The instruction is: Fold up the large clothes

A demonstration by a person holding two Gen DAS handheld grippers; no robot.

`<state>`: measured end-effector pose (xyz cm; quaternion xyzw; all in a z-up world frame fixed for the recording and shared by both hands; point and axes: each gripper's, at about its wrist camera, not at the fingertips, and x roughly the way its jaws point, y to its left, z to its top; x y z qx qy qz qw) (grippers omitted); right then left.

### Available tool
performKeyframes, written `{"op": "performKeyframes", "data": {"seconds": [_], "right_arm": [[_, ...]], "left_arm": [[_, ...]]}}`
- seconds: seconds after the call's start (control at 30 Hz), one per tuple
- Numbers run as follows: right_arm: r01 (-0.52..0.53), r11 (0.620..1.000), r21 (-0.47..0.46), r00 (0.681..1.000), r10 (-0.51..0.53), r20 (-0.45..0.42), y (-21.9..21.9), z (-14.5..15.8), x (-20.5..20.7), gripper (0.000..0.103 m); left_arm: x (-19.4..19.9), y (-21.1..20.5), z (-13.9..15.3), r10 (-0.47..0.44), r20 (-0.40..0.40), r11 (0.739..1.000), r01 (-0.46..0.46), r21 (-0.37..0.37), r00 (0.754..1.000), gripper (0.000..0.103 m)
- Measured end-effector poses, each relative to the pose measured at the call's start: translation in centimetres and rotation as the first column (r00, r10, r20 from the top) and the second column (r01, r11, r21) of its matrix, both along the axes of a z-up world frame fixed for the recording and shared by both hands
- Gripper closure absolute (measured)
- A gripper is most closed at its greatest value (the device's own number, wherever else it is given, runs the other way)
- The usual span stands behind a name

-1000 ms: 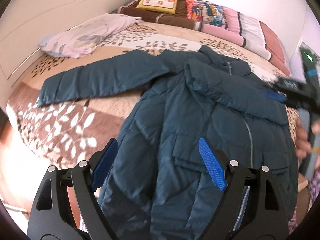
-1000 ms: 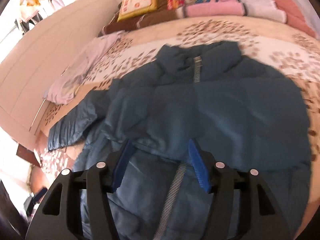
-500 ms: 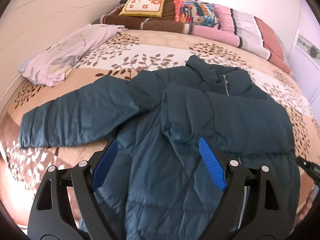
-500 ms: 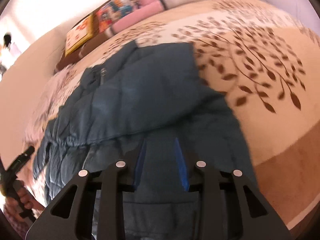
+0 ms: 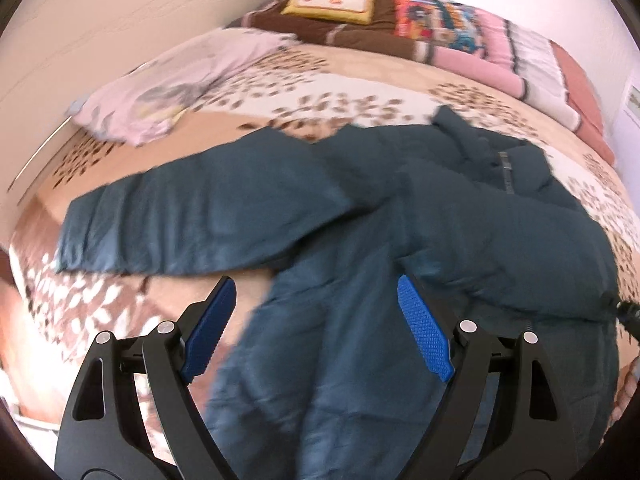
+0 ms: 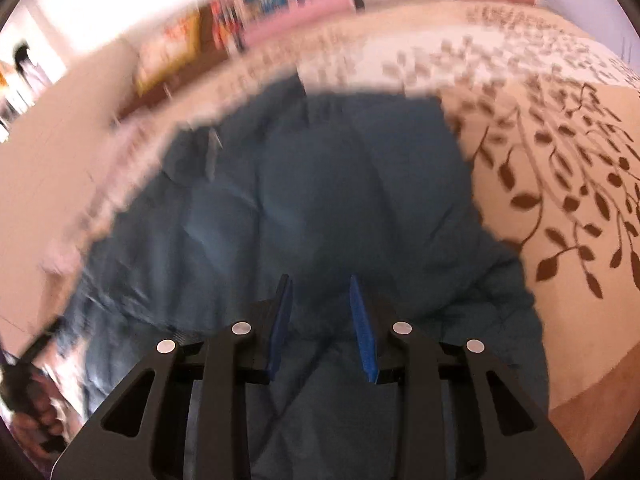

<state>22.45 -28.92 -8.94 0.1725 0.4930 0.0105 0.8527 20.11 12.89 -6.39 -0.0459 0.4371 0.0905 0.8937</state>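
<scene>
Jacket, dark teal, quilted, lies front-up on the bed, collar toward the pillows. One sleeve stretches flat sideways over the leaf-print bedspread; the other sleeve is folded across the chest. Zip visible at the collar.

Left gripper: jaws spread wide, nothing between the blue pads, hovering over the jacket's lower edge beside the outstretched sleeve.

Right gripper: jaws part-way closed, a narrow gap between the pads; jacket fabric fills the gap in view, but I cannot tell whether it is pinched. View is motion-blurred.

A lilac cloth lies on the bed near the wall.
</scene>
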Motion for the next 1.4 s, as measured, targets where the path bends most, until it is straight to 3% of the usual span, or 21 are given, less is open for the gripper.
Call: {"op": "performKeyframes", "data": {"seconds": [0.07,0.2,0.33,0.53,0.67,0.77,0.87,1.0,1.03,1.1,1.17,1.2,1.23,1.27,1.33,1.4], "right_arm": [[-0.007,0.999,-0.048,1.0,0.007,-0.015,0.8,-0.4,0.1,0.07],[-0.036,0.998,-0.044,0.999,0.036,0.006,2.1,0.4,-1.1,0.07],[-0.1,0.992,-0.071,0.995,0.101,0.01,4.5,1.3,-2.6,0.07],[-0.159,0.985,-0.067,0.987,0.158,-0.011,8.0,1.2,-3.9,0.07],[-0.192,0.979,-0.072,0.981,0.191,-0.031,9.7,1.0,-3.9,0.07],[-0.209,0.975,-0.077,0.978,0.208,-0.03,10.5,1.2,-4.0,0.07],[-0.221,0.972,-0.084,0.975,0.219,-0.026,10.8,1.5,-4.0,0.07],[-0.223,0.971,-0.088,0.975,0.221,-0.025,10.9,1.7,-3.9,0.07],[-0.221,0.971,-0.09,0.975,0.219,-0.027,10.9,1.7,-3.9,0.07],[-0.216,0.972,-0.089,0.976,0.214,-0.032,10.9,1.7,-3.8,0.07],[-0.209,0.975,-0.079,0.978,0.207,-0.037,10.8,1.6,-3.8,0.07],[-0.207,0.975,-0.075,0.978,0.205,-0.037,10.8,1.6,-3.7,0.07],[-0.208,0.975,-0.075,0.978,0.205,-0.038,10.9,1.6,-3.8,0.07],[-0.209,0.975,-0.078,0.978,0.206,-0.037,10.9,1.6,-3.8,0.07],[-0.213,0.973,-0.084,0.977,0.211,-0.032,10.9,1.8,-4.0,0.07],[-0.21,0.974,-0.084,0.978,0.208,-0.027,10.7,1.9,-4.1,0.07]], "left_arm": [[-0.8,2.5,-0.3,0.049,-0.003,0.999,-0.049,-0.006,0.999,0.021],[-2.3,8.2,-1.2,0.158,-0.017,0.986,-0.158,-0.045,0.987,0.021],[-3.8,14.9,-2.1,0.311,-0.038,0.939,-0.313,-0.144,0.95,0.021],[-5.3,24.8,-4.2,0.521,-0.074,0.805,-0.519,-0.288,0.85,0.021],[-5.7,29.5,-6.4,0.611,-0.11,0.693,-0.597,-0.405,0.784,0.021],[-5.6,31.7,-7.8,0.646,-0.125,0.625,-0.617,-0.478,0.753,0.021],[-5.2,32.9,-8.8,0.666,-0.13,0.59,-0.625,-0.511,0.734,0.021],[-4.3,33.7,-9.6,0.686,-0.138,0.558,-0.638,-0.53,0.715,0.026],[-4.1,33.9,-9.5,0.686,-0.133,0.559,-0.636,-0.532,0.715,0.032],[-3.4,34.1,-9.5,0.685,-0.127,0.577,-0.641,-0.506,0.717,0.046],[-3.0,34.6,-9.8,0.683,-0.139,0.584,-0.651,-0.485,0.717,0.08],[-2.9,34.9,-9.9,0.686,-0.14,0.581,-0.653,-0.486,0.714,0.085],[-3.1,35.1,-9.9,0.691,-0.128,0.573,-0.648,-0.503,0.711,0.096],[-3.5,35.2,-9.5,0.695,-0.108,0.566,-0.634,-0.527,0.711,0.097],[-3.8,34.7,-8.4,0.695,-0.069,0.59,-0.622,-0.515,0.716,0.098],[-3.8,33.8,-6.7,0.677,-0.01,0.639,-0.595,-0.488,0.735,0.098]]}}
